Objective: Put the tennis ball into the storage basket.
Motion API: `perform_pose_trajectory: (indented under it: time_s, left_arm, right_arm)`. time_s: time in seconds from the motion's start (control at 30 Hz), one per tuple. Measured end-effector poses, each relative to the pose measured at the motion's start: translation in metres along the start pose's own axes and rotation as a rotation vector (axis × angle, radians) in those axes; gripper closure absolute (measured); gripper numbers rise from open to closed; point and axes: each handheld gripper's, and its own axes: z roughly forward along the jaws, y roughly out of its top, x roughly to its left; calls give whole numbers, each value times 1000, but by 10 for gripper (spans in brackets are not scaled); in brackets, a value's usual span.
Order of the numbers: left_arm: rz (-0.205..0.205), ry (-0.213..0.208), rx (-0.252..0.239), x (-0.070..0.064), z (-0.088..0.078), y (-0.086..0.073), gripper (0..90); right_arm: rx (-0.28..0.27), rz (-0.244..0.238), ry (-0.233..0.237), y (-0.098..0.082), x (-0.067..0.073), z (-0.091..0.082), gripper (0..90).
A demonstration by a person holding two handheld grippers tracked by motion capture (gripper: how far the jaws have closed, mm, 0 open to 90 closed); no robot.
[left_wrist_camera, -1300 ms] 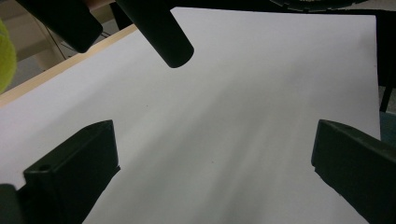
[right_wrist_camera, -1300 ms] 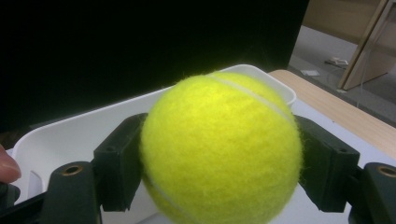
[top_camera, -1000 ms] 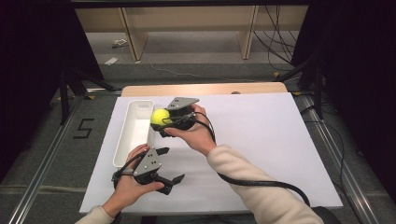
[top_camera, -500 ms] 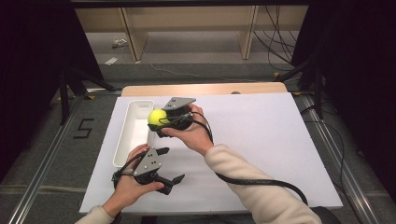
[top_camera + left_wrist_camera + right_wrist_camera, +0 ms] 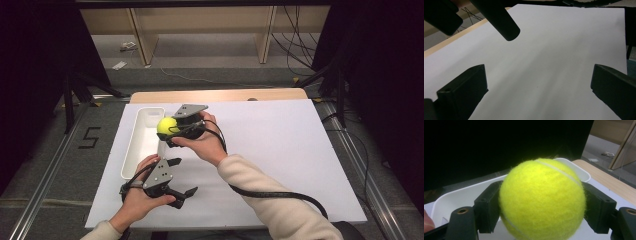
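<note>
Carrying a tennis ball (image 5: 167, 125) clenched in the right tool (image 5: 172, 131) over the white tray's (image 5: 134, 155) rim, seemingly to drop inside; left tool (image 5: 176, 175) rests released above the surface (image 5: 300, 150).

Yellow-green ball (image 5: 167, 125) with a white seam, white tray (image 5: 141, 145), white sheet (image 5: 280, 150) over pale wood table (image 5: 220, 95), black jaws, grey plates, cream sleeve (image 5: 270, 200).

A ball (image 5: 166, 125) sits between the right hand-held gripper (image 5: 172, 131) jaws, above a tray (image 5: 134, 155). The tray lies on the bench (image 5: 300, 150), left of the left hand-held gripper (image 5: 176, 181).
</note>
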Motion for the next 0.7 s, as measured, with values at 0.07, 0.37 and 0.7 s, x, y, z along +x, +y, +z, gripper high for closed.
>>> perform_pose_trajectory:
  time_s: [0.07, 0.37, 0.7]
  left_arm:
    - [0, 1, 1, 0, 0, 0, 2]
    - [0, -1, 1, 0, 0, 0, 3]
    - [3, -1, 1, 0, 0, 0, 3]
  right_arm:
    - [-2, -3, -1, 0, 1, 0, 261]
    - [-5, -5, 0, 2, 1, 2, 261]
    - [1, -3, 3, 3, 1, 5, 261]
